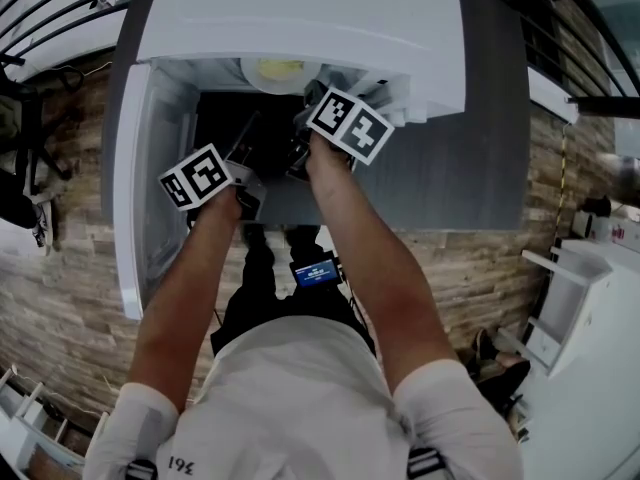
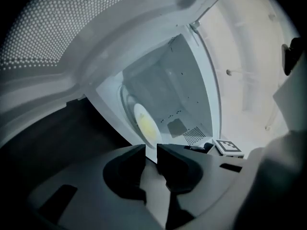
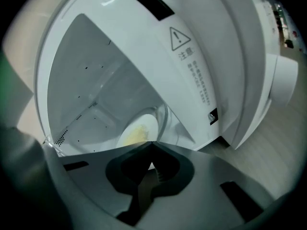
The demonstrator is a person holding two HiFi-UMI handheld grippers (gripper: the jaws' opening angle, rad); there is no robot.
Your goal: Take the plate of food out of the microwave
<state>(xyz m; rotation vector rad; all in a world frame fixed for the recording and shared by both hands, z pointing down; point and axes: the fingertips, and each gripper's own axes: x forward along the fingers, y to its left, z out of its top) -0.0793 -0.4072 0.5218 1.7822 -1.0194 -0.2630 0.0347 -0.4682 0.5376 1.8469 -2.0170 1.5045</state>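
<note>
Both hand-held grippers are hovering at the mouth of the microwave [image 1: 300, 18], with its door [image 1: 130, 198] hanging open on the microwave's left side.

Left hand-held gripper [image 2: 151, 150]: jaws standing a narrow slot apart, nothing in the slot. Right hand-held gripper [image 3: 152, 145]: jaws clenched tip to tip, gripping nothing.

The plate [image 2: 139, 110] is lying flat on the microwave's floor, toward the back, on what looks like a glass turntable [image 3: 165, 114]. Neither gripper is touching it. Yellow food [image 3: 135, 134] is sitting in the middle of the plate; I can't tell what it is. I'm seeing nothing else inside the microwave.

My read: I'm at the reach-in, and the grasp is not yet made. To do it well:
- Open the right jaws, and widen the left, before going in.
- Take the rim nearest the microwave's mouth, one jaw above and one below, clear of the food.
- One gripper on each side of the rim should be steadier than one alone.
- Lift just clear of the turntable, keep the plate level and draw it straight out.
- Mind the microwave's side walls and the open door.
</note>
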